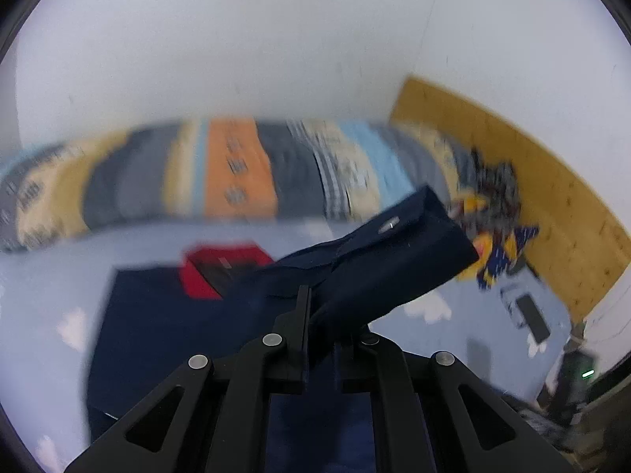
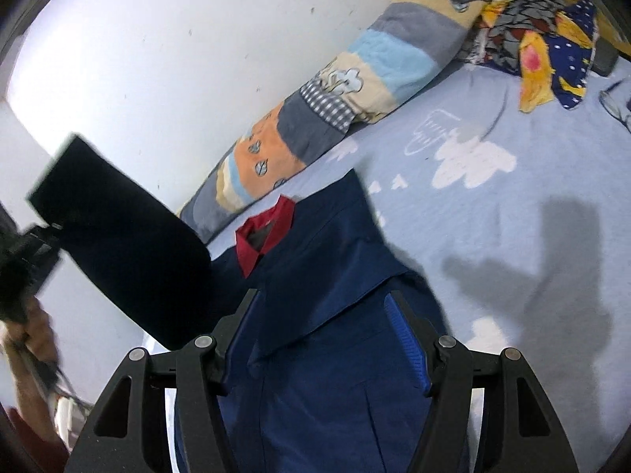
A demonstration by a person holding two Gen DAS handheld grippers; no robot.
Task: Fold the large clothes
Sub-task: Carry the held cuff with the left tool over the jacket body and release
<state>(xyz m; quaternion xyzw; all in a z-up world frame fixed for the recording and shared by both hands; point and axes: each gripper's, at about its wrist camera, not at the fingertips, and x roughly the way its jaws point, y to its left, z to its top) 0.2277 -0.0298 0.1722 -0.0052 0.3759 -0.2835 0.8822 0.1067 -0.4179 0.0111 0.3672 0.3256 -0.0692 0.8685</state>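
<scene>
1. Pale blue bedding with white cloud shapes [image 2: 473, 161] is my work surface, a white wall [image 2: 157, 59] behind it.
2. Nearest me, my right tongs [image 2: 327, 315] hang wide apart over the navy jacket [image 2: 335, 260], fingers either side of its body, gripping nothing as far as I can see.
3. My left tongs [image 1: 321, 307] are pinched tight on the jacket's sleeve [image 1: 394, 260], holding it up off the bed; the cuff with its snap button points away from me to the right. The right camera shows that same sleeve raised at the left, above the jacket.
4. Farther on, the jacket lies spread flat, its red collar lining [image 2: 268, 232] toward the wall.
5. Beyond it, a striped patchwork bolster [image 2: 315, 118] lies along the wall, and a crumpled patterned cloth [image 2: 544, 39] sits at the far right by a wooden headboard [image 1: 512, 165].
6. I judge the fold is early: one sleeve is lifted, seemingly for laying across the body. The other sleeve and the body folds look undone.
</scene>
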